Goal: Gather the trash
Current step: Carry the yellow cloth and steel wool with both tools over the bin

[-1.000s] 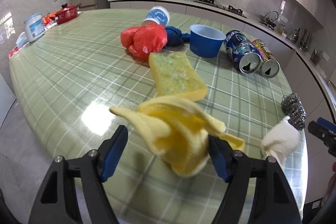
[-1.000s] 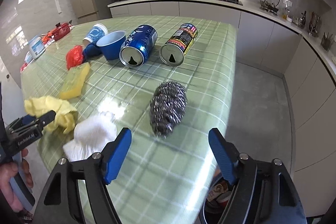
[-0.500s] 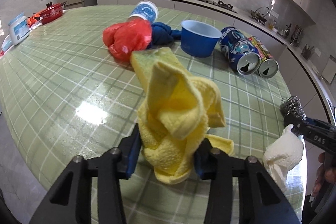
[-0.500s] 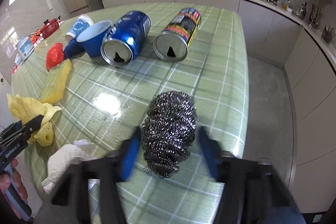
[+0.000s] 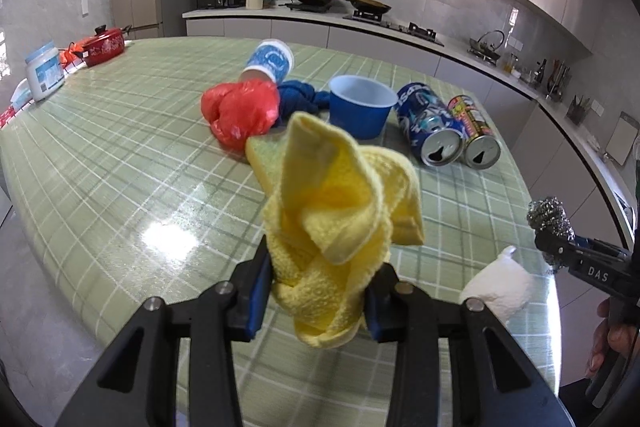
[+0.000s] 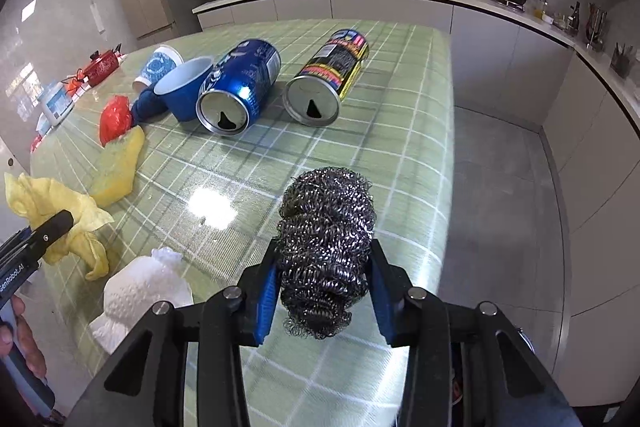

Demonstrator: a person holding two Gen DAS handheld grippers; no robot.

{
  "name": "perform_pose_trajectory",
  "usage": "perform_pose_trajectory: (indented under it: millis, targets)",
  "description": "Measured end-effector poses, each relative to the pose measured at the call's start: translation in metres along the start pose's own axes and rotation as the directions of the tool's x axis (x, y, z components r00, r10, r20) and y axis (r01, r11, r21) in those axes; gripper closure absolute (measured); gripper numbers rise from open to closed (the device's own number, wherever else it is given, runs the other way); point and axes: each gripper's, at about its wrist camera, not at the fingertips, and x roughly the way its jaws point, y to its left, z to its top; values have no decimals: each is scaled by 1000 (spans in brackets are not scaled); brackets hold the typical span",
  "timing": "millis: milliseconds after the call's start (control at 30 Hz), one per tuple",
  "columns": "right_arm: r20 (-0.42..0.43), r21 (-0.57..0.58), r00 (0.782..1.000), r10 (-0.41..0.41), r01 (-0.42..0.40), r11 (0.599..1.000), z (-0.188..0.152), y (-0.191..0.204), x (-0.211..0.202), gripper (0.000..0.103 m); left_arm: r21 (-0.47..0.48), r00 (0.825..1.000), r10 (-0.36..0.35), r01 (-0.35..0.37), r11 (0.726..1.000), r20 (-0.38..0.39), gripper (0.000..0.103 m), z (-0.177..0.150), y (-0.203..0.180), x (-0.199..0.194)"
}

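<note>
Left hand-held gripper (image 5: 318,301) angled down toward surface (image 5: 120,155), jaws just closed, pinching yellow cloth (image 5: 340,227), bunched upright. Right hand-held gripper (image 6: 322,297) angled down likewise, jaws just closed, clamping steel wool scourer (image 6: 326,247). White paper wad (image 6: 140,291) on surface left of scourer. Yellow sponge (image 6: 118,169) beyond wad. Blue can (image 6: 240,87), black-yellow can (image 6: 330,81) on sides, farther beyond scourer.

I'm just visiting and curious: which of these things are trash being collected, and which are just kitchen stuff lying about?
Trash: yellow cloth, steel wool, white tissue, sponge, red bag, two cans.

Lying about: red pot, white tub.
</note>
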Motion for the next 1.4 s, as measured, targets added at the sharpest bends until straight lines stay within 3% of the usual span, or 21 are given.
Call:
perform_pose_trajectory:
  millis: [333,667,1100,1400]
  targets:
    - [55,25,998,-13,12,1000,-13,-27,-45,60,47,997,-57,54,997,53,63,6,-43,-27]
    - [94,101,992,-89,80,992,-40,-79,-95,60,145,983,-158,143,979,97,63,8,-100,-52]
    - [40,220,980,-193,180,959,-115,-148,-136,60,277,950,-312,304,912,-14,63,-35,-192,-51]
    - [-8,233,983,-183,180,956,-164,-175,-141,60,319,928,-354,371,872,-113,63,-75,-253,-45]
